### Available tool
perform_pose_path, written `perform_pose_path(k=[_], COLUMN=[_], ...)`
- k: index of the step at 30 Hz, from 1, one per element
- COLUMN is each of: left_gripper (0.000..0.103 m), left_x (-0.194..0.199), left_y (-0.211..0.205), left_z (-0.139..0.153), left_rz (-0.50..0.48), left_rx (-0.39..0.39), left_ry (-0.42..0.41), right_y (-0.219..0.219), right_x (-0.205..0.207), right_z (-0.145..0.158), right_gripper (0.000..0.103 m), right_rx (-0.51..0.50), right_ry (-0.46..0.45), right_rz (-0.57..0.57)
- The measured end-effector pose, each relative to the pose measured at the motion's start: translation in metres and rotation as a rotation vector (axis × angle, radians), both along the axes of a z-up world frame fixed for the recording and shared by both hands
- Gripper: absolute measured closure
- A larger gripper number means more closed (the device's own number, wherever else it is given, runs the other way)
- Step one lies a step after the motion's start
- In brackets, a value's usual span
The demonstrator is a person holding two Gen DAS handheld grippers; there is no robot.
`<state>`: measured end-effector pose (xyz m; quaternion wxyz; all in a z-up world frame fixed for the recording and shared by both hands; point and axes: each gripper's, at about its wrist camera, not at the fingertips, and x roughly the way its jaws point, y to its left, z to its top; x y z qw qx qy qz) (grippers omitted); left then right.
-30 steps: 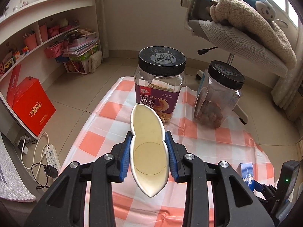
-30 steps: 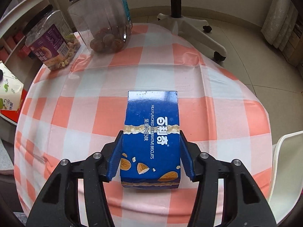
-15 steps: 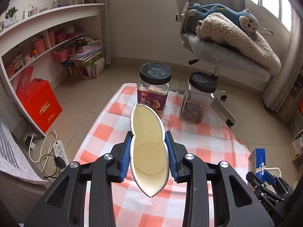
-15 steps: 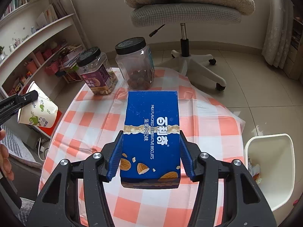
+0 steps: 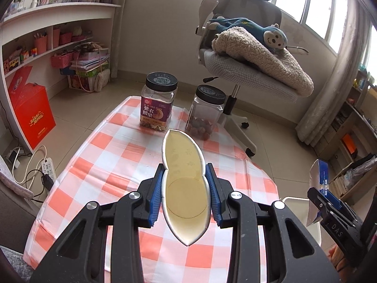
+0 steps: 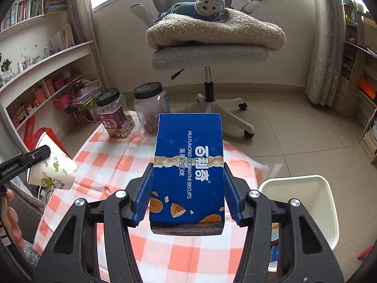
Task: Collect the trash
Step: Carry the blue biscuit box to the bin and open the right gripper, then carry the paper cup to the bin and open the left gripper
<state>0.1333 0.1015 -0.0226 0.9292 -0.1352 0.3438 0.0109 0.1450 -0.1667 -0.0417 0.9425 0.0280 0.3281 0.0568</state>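
The left gripper [image 5: 185, 198] is tilted down over the checked tablecloth [image 5: 113, 165], its blue pads [image 5: 156, 195] pressed in on both sides of a paper cup [image 5: 185, 188], which they squeeze so hard that its round mouth is pinched into a long, pointed oval. The cup's open end faces the camera, showing a plain cream inside and the circle of its base; from the right wrist view the same cup [image 6: 53, 172] is white outside with green leaf prints, held above the table's left edge, and a few of the person's fingertips [image 6: 11, 217] show below it. The right gripper [image 6: 187, 191] also slants downward, its jaws about half parted and clamped on the long sides of a blue biscuit box [image 6: 187, 165] that juts forward and upward between them. The box carries white lettering, a pale band across its middle and almond pictures near its lower end. It hangs in the air above the table's right part, with a white bin [image 6: 304, 202] on the floor just beside it to the right. At the table's far end stand two black-lidded clear jars, one with a purple label [image 5: 156, 105] and one holding dark round snacks [image 5: 205, 112]. Beyond them is a grey office chair [image 6: 207, 52] with a fleece blanket [image 6: 216, 29] and a blue monkey toy [image 6: 202, 4] on it.
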Motion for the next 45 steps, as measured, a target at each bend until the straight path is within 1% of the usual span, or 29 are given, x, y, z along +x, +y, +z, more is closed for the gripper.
perform_pose_path(k=[1, 2, 3, 6, 12, 20, 25, 26, 28, 29, 31, 34, 38, 42, 43, 45], left_gripper=[0.068, 0.068, 0.068, 0.068, 0.068, 0.068, 0.068, 0.068, 0.068, 0.068, 0.068, 0.068, 0.068, 0.067, 0.065, 0.056], left_x=[0.001, 0.003, 0.004, 0.004, 0.009, 0.013, 0.015, 0.015, 0.015, 0.015, 0.015, 0.015, 0.016, 0.016, 0.017, 0.024], left_y=[-0.002, -0.004, -0.008, -0.024, -0.040, -0.063, -0.090, -0.097, -0.113, -0.122, -0.141, -0.176, -0.227, -0.283, -0.296, -0.320], left_z=[-0.002, -0.003, -0.003, -0.001, -0.005, -0.011, -0.013, -0.014, -0.014, -0.014, -0.013, -0.011, -0.009, -0.002, 0.000, 0.003], left_rz=[-0.007, -0.018, -0.028, -0.047, -0.081, -0.122, -0.175, -0.192, -0.226, -0.244, -0.286, -0.348, -0.427, -0.506, -0.522, -0.557], left_rx=[-0.034, -0.067, -0.079, -0.025, -0.038, -0.044, -0.048, -0.047, -0.040, -0.043, -0.053, -0.050, -0.065, -0.048, -0.050, -0.064], left_ry=[0.008, 0.011, 0.005, -0.024, -0.019, -0.008, -0.004, -0.003, -0.005, -0.007, -0.005, -0.001, 0.010, 0.005, 0.002, 0.006], right_y=[-0.004, -0.009, -0.015, -0.033, -0.075, -0.129, -0.167, -0.175, -0.190, -0.197, -0.210, -0.229, -0.253, -0.274, -0.279, -0.289], right_x=[-0.001, -0.002, -0.002, -0.003, -0.003, -0.008, -0.012, -0.014, -0.018, -0.021, -0.028, -0.039, -0.052, -0.066, -0.070, -0.078], right_z=[-0.001, -0.002, -0.003, -0.002, 0.002, -0.003, -0.008, -0.009, -0.009, -0.008, -0.005, 0.001, 0.009, 0.017, 0.019, 0.021], right_gripper=[0.051, 0.051, 0.051, 0.051, 0.051, 0.051, 0.050, 0.050, 0.041, 0.040, 0.031, 0.028, 0.025, 0.023, 0.022, 0.020], right_rx=[-0.014, -0.007, 0.009, 0.013, 0.039, 0.008, 0.003, 0.013, 0.032, 0.038, 0.056, 0.078, 0.109, 0.149, 0.157, 0.170], right_ry=[-0.007, -0.003, 0.005, 0.008, 0.012, 0.036, 0.069, 0.077, 0.089, 0.083, 0.065, 0.033, -0.012, -0.056, -0.069, -0.091], right_rz=[-0.011, -0.017, -0.021, -0.050, -0.139, -0.271, -0.356, -0.374, -0.400, -0.422, -0.454, -0.500, -0.564, -0.612, -0.627, -0.664])
